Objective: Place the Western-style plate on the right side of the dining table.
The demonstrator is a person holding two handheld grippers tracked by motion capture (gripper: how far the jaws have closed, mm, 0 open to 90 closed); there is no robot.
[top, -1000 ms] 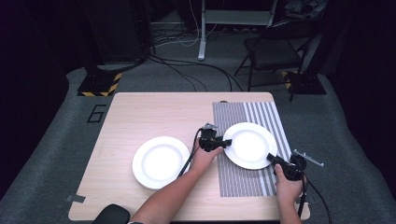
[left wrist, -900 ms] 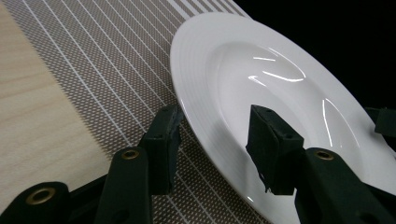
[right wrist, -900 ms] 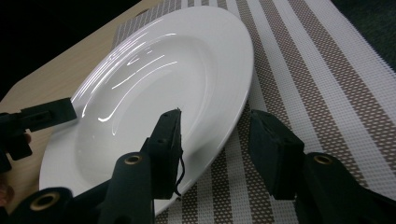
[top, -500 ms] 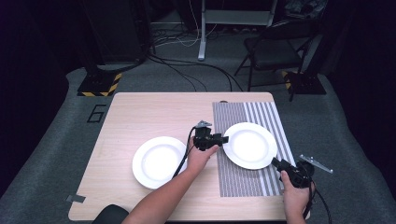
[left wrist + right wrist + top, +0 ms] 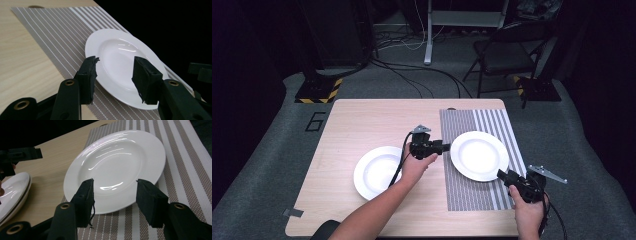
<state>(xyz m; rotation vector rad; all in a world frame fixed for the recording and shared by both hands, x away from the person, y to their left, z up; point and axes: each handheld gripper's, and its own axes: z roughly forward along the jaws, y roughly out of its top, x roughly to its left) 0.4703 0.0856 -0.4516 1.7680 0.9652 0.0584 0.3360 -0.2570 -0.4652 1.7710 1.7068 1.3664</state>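
A white deep plate [image 5: 479,155] lies flat on the striped placemat [image 5: 472,197]. My left gripper [image 5: 446,147] hovers just off its left rim, open, and nothing sits between the jaws [image 5: 115,72], with the plate [image 5: 120,52] beyond them. My right gripper [image 5: 502,174] hangs off the plate's near right rim, its jaws open and just widened, holding nothing [image 5: 115,195]. The plate [image 5: 117,157] lies ahead of them. A second white plate [image 5: 377,172] rests on the bare wood to the left, and in the right gripper view it looks like a stack of two [image 5: 12,192].
The wooden table [image 5: 362,120] stands on grey carpet. Past the far edge are a folding chair [image 5: 507,55], floor cables and a stand base with hazard tape [image 5: 317,90]. A piece of tape [image 5: 293,213] lies at the near left corner.
Both grippers have drawn back from the rim of the plate on the mat and risen: the left one to the left, the right one toward the near edge. The plate stays put.
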